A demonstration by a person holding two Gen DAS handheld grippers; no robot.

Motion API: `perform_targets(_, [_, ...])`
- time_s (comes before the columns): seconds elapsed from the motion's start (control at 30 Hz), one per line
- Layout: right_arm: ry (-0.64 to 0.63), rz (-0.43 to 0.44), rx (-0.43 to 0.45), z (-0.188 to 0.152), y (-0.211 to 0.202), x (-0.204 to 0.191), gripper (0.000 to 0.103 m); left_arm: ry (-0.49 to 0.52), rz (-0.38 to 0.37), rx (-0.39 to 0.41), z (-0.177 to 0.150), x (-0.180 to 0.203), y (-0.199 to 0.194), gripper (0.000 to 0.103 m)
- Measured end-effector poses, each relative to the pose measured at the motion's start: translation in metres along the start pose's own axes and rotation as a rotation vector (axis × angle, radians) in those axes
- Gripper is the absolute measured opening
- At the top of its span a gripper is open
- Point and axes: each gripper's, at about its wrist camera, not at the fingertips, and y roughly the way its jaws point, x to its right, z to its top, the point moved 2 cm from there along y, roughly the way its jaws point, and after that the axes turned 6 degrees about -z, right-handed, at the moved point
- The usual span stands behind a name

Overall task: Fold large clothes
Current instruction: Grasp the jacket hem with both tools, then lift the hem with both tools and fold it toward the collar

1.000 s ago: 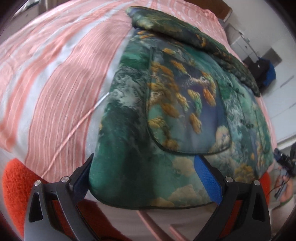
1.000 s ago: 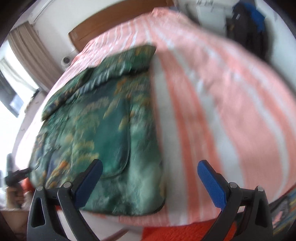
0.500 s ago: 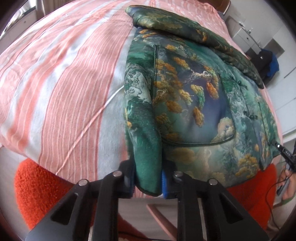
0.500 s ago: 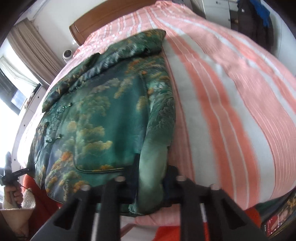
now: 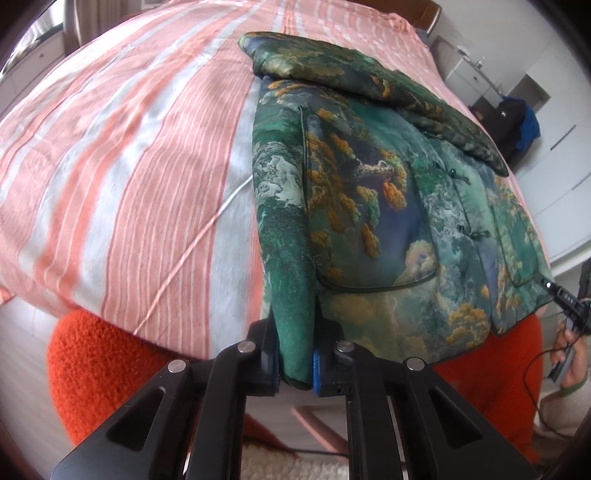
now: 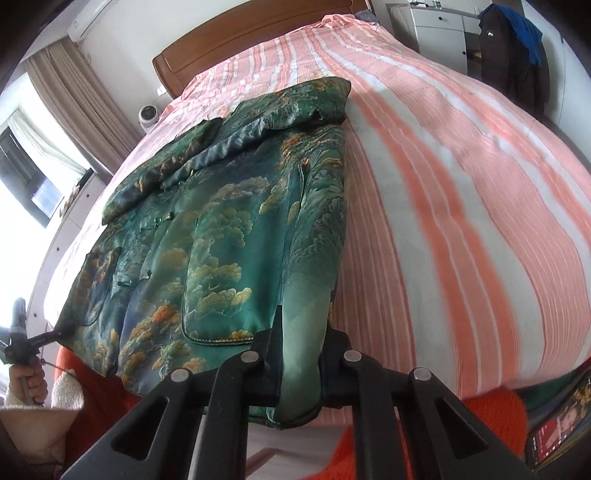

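A green brocade jacket (image 5: 369,206) with gold tree and cloud patterns lies flat on a pink and white striped bed (image 5: 129,166), sleeves folded across its top. My left gripper (image 5: 295,365) is shut on the jacket's hem at its left corner. In the right wrist view the jacket (image 6: 221,240) spreads to the left, and my right gripper (image 6: 299,373) is shut on the hem at its right corner. Both corners are pinched into a vertical fold between the jaws. The other gripper shows at the far hem corner in each view.
A wooden headboard (image 6: 240,40) stands at the far end of the bed. White drawers (image 6: 439,26) and a dark coat with a blue garment (image 6: 517,51) stand to the right. Curtains and a window (image 6: 55,122) are to the left. Orange fabric (image 5: 107,362) lies below the bed's near edge.
One second ago both grippers were open over the hem. They closed on the hem corners half a second ago and have since lifted and pulled them slightly back.
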Motion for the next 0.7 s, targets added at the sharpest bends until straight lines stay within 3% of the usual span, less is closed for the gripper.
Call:
perform_targets(0.3, [0.011,0.044,-0.086,-0.016,-0.002,0.007,0.013,-0.029,-0.021,-0.03,-0.006,-0.019,-0.018,0.009])
perform_targets(0.47, [0.031,0.08,-0.111,-0.002,0.001,0.014,0.013,-0.019,-0.054,-0.009,0.006,-0.016,-0.028,0.008])
perform_targets(0.6, [0.119,0.251,-0.135,0.026,-0.005,0.019,0.012,-0.014,-0.149,0.055,0.044,-0.014,-0.054,0.008])
perform_targets(0.7, [0.177,0.37,-0.112,0.077,-0.009,0.022,0.012,0.004,-0.213,0.148,0.101,-0.008,-0.075,0.008])
